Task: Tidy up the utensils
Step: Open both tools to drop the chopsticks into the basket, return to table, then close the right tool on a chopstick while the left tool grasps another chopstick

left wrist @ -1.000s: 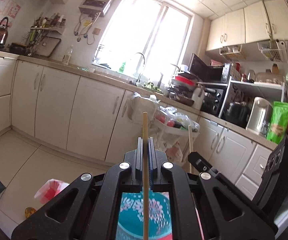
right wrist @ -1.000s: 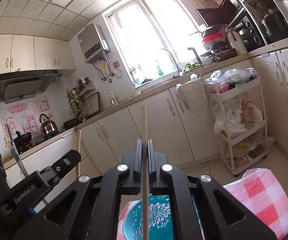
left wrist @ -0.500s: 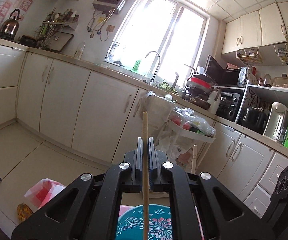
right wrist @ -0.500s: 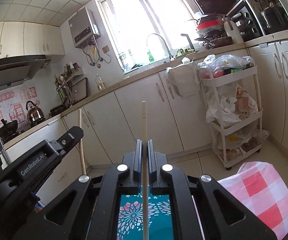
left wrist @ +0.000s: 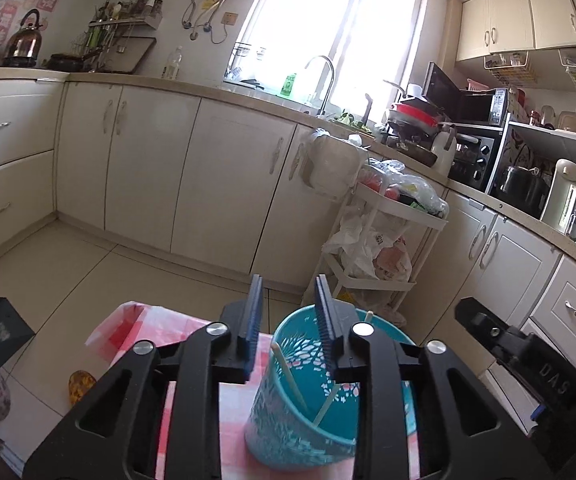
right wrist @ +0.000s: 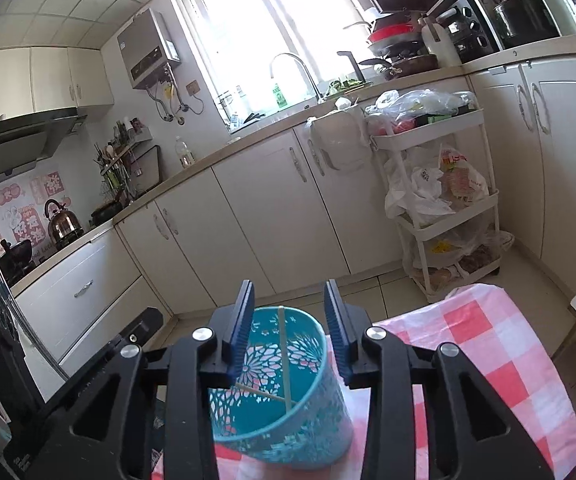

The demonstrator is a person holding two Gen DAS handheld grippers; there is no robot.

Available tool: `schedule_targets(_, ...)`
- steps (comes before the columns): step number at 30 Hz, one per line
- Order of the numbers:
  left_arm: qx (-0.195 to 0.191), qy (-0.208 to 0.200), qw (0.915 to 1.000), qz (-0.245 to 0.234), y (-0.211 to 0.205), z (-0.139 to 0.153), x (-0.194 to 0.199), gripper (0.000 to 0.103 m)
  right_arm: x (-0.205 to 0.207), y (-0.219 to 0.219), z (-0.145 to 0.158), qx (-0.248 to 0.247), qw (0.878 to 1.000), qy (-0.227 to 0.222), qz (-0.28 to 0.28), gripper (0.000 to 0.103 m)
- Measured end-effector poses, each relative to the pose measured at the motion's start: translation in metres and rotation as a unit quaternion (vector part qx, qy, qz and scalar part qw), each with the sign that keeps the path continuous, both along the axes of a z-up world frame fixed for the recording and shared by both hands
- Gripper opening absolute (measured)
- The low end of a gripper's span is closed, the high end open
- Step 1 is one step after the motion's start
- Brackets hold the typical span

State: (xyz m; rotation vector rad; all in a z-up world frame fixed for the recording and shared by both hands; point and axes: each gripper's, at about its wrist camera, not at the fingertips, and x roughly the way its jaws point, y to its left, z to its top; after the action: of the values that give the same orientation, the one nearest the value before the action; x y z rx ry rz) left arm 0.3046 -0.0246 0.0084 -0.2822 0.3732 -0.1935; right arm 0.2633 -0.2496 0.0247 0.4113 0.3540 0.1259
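Two chopsticks [left wrist: 288, 376] lean crossed inside the cup [right wrist: 284, 392], below both grippers; left fingers [left wrist: 253, 312] and right fingers [right wrist: 244, 320] have just been opening and stand apart, empty.

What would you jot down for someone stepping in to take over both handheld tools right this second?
Left tool: jaws have just been opening, nothing between them now.
Right tool: the same, just opened and empty.
Both hang over the teal holder standing on the pink checked cloth.
Done: two chopsticks are in the holder, one leaning left and one leaning right in the left view.
Left: no other loose utensils show in either view, so look around for more before moving on.
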Motion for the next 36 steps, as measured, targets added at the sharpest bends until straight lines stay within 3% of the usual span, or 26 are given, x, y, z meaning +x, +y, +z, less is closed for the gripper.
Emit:
schedule_targets(6, 0.005, 0.047, 0.9989, 0.005, 0.024, -0.012, -0.054, 0.042, -0.062, -0.009, -0.013, -0.015, 0.999, 0.048, 0.006, 0.039)
schedule_targets(11, 0.032, 0.118, 0.9924, -0.011, 0.030, -0.042, -0.106, 0.053, -0.100, 0.008, -0.053, -0.068, 0.989, 0.119, 0.051, 0.037)
schedule_targets(15, 0.086, 0.173, 0.9796, -0.054, 0.015, -0.075, -0.146, 0.053, -0.108, 0.023, -0.093, -0.096, 0.974, 0.185, 0.091, 0.029)
schedule_targets(21, 0.147, 0.242, 0.9550, -0.089, -0.008, -0.118, -0.167, 0.053, -0.094, 0.036, -0.126, -0.122, 0.961, 0.228, 0.102, 0.021)
schedule_targets(29, 0.193, 0.259, 0.9418, -0.094, -0.026, -0.134, -0.167, 0.052, -0.080, 0.054, -0.141, -0.144, 0.951, 0.246, 0.116, 0.021)
schedule_targets(32, 0.202, 0.267, 0.9374, -0.097, -0.028, -0.143, -0.165, 0.047, -0.078, 0.058, -0.147, -0.164, 0.946, 0.252, 0.118, 0.021)
schedule_targets(36, 0.221, 0.246, 0.9385, -0.099, -0.028, -0.143, -0.163, 0.033, -0.080, 0.057, -0.151, -0.183, 0.941, 0.259, 0.114, 0.007)
